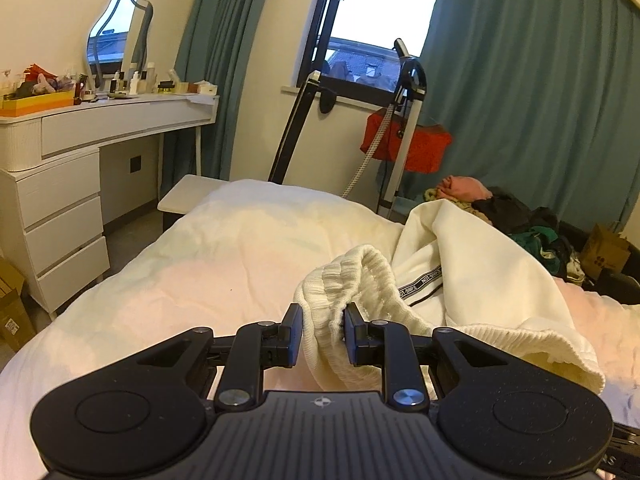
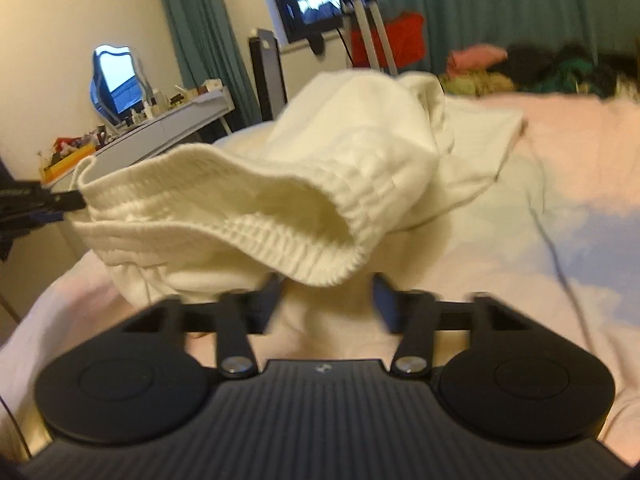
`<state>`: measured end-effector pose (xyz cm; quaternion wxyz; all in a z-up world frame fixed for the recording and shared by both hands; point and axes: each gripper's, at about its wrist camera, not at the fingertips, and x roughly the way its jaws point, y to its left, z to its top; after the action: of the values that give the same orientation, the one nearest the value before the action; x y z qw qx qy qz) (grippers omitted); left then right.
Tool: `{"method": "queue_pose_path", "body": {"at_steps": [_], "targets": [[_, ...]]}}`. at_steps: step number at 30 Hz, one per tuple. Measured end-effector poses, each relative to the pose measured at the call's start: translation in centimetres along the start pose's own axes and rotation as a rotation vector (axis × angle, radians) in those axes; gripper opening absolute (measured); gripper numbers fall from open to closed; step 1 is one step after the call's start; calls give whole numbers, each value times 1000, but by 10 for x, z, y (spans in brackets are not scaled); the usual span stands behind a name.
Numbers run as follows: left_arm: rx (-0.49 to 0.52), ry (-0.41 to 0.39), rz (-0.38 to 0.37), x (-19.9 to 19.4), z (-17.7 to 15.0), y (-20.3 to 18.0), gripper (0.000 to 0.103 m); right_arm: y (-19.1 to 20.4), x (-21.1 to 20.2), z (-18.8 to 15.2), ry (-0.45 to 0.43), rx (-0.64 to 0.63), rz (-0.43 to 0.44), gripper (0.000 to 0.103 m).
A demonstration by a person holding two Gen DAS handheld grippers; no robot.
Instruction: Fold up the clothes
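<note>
Cream ribbed waistband [image 1: 352, 276] pinched in left gripper [image 1: 323, 332] over the white bed [image 1: 180, 264]; right gripper [image 2: 327, 304] spread wide under the band's far end

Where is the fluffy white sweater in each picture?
Left wrist view: the white sweater lies lower right, its ribbed hem between the left gripper fingers.
Right wrist view: it fills the middle.
Shared landmark: the wavy mirror.

Left black two-finger gripper [image 1: 323, 330] held low and level, jaws closed on ribbed cream fabric [image 1: 352, 280], right black two-finger gripper [image 2: 328, 300] held level, jaws spread apart, nothing gripped, picture blurred
</note>
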<state>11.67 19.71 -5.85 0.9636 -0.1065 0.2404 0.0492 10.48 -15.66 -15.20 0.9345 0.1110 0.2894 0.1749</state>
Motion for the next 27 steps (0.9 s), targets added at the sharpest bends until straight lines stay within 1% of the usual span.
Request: {"method": "queue_pose_path", "body": {"at_steps": [1,4,8,12,15,17,19,20,21,22,23,24,27], "targets": [[4,1,2,0,0,-1,24,-2,2,0,12,16,3,14],[31,-9,11,-1,-2,-7,24,-3,-5,1,-4,45,9,8],[37,-11,9,-3,-2,-9,25,-6,-23,8,-59,97,12,3],[80,-14,21,-6,-3,-10,23,-5,-36,16,-118,81,-15,3],[68,12,8,-5,-4,-6,23,-5,-43,18,-144,72,-48,3],[60,25,2,-5,-4,-4,23,-6,-45,17,-129,79,-88,6],[58,36,4,-5,-4,-3,23,-9,-44,16,-94,95,-111,8],[56,39,7,-5,-4,-3,23,-10,-43,14,-69,101,-127,15],[54,41,7,-5,-4,-3,23,-9,-41,13,-38,91,-177,27],[51,42,8,-5,-4,-2,24,-5,-39,10,-18,69,-235,57],[52,44,12,-4,-4,-3,29,-3,-39,8,-23,51,-254,76],[52,46,17,-4,-4,-3,33,-1,-40,5,-40,34,-239,77],[39,47,26,0,-3,-2,33,8,-35,8,-46,2,-149,75]]}}
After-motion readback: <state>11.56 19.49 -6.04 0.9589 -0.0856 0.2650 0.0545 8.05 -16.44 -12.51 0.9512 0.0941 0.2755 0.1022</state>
